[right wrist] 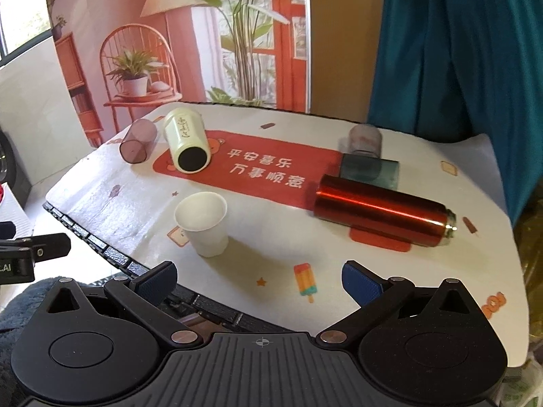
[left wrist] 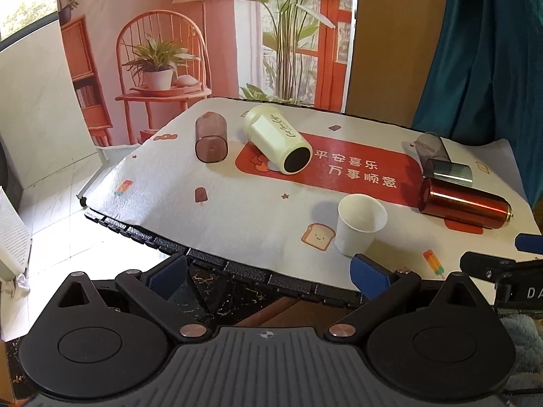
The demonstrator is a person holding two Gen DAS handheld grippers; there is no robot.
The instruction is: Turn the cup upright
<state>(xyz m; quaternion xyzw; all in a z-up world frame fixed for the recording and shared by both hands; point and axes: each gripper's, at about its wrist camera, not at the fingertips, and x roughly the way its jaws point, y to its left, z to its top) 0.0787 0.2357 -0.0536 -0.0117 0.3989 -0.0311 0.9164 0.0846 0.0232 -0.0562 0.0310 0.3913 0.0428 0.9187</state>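
Note:
A white paper cup [left wrist: 359, 224] [right wrist: 203, 225] stands upright near the table's front edge. A cream tumbler [left wrist: 278, 139] [right wrist: 186, 146] lies on its side at the back. A brown clear cup [left wrist: 210, 142] [right wrist: 137, 142] lies left of it. A red metal bottle [left wrist: 465, 205] [right wrist: 383, 213] lies on its side at the right, with a grey-green clear cup [left wrist: 448, 166] [right wrist: 370, 168] and another clear cup [left wrist: 429, 144] [right wrist: 364, 140] behind it. My left gripper [left wrist: 268, 276] is open and empty at the front edge. My right gripper [right wrist: 259, 283] is open and empty, just in front of the paper cup.
The table [left wrist: 237, 203] [right wrist: 339, 271] has a printed white and red cloth. A teal curtain [left wrist: 482, 51] [right wrist: 458, 51] hangs at the right. A printed backdrop [left wrist: 203, 34] stands behind. The floor drops off at the left.

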